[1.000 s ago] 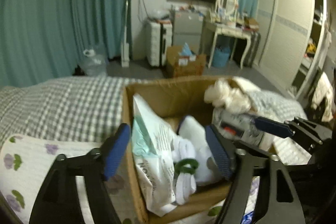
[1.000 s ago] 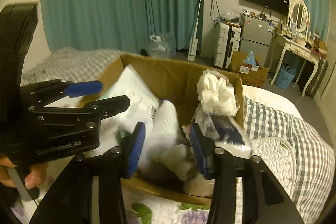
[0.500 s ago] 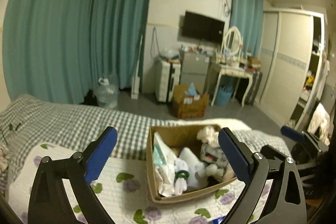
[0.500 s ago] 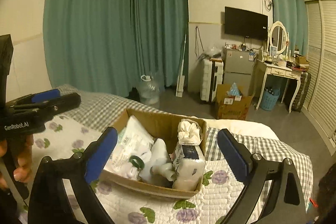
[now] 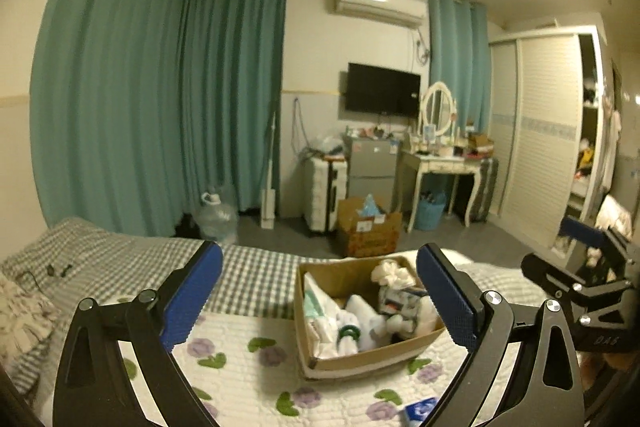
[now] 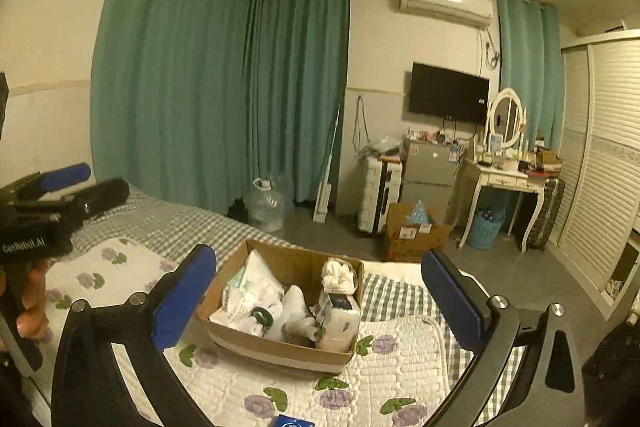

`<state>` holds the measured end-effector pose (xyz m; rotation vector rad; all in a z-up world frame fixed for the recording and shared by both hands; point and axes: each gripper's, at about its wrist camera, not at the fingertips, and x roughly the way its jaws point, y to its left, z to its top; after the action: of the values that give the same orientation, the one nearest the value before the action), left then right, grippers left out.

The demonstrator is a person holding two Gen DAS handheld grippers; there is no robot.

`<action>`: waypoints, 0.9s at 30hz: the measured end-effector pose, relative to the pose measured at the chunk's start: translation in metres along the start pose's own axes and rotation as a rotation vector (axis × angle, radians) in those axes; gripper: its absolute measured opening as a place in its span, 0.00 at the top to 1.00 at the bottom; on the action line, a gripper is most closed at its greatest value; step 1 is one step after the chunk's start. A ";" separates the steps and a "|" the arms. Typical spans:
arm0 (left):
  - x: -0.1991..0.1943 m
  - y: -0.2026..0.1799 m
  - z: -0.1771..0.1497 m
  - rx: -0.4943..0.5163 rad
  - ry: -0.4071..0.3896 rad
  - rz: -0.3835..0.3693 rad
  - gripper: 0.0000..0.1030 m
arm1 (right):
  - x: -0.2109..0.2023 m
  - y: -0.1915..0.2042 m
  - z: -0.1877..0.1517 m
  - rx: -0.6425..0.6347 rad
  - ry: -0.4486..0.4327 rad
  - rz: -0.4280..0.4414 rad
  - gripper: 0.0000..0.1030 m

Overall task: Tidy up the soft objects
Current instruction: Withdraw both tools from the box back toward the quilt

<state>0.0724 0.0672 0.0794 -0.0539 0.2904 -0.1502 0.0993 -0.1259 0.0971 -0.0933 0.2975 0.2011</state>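
An open cardboard box (image 5: 372,355) (image 6: 272,349) stands on the flowered quilt. It holds a white plastic bag (image 5: 320,307) (image 6: 252,287), a white soft item with a green ring (image 5: 348,331) (image 6: 260,315), a tissue pack (image 5: 400,297) (image 6: 340,315) and a fluffy white cloth (image 5: 390,273) (image 6: 338,273). My left gripper (image 5: 318,251) hangs open above and short of the box, nothing between its pads. My right gripper (image 6: 317,254) is likewise back from the box, its jaws opening wide and empty. Each gripper shows at the edge of the other's view.
The quilt (image 6: 400,359) lies over a checked sheet (image 5: 120,259). A small blue pack (image 5: 420,409) lies on the quilt near me. Beyond the bed: a water jug (image 6: 264,207), a suitcase (image 6: 378,195), a floor box (image 6: 416,235), a dressing table (image 6: 504,183) and a wardrobe (image 6: 600,167).
Both grippers have drawn back and upward from inside the box and spread from partly closed to wide. The box now sits small and whole between the fingers.
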 end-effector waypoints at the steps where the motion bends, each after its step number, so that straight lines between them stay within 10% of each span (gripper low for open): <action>1: -0.005 0.001 0.000 -0.014 -0.009 -0.005 0.04 | -0.006 0.001 0.001 0.000 -0.010 -0.004 0.00; 11: -0.016 -0.002 -0.028 0.023 -0.026 0.093 0.04 | -0.038 0.001 -0.009 0.061 -0.036 -0.021 0.00; 27: 0.031 0.002 -0.120 0.066 0.245 0.070 0.04 | 0.006 0.013 -0.077 0.030 0.173 -0.076 0.00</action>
<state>0.0676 0.0606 -0.0439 0.0409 0.5312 -0.0965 0.0804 -0.1217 0.0209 -0.0925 0.4682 0.1136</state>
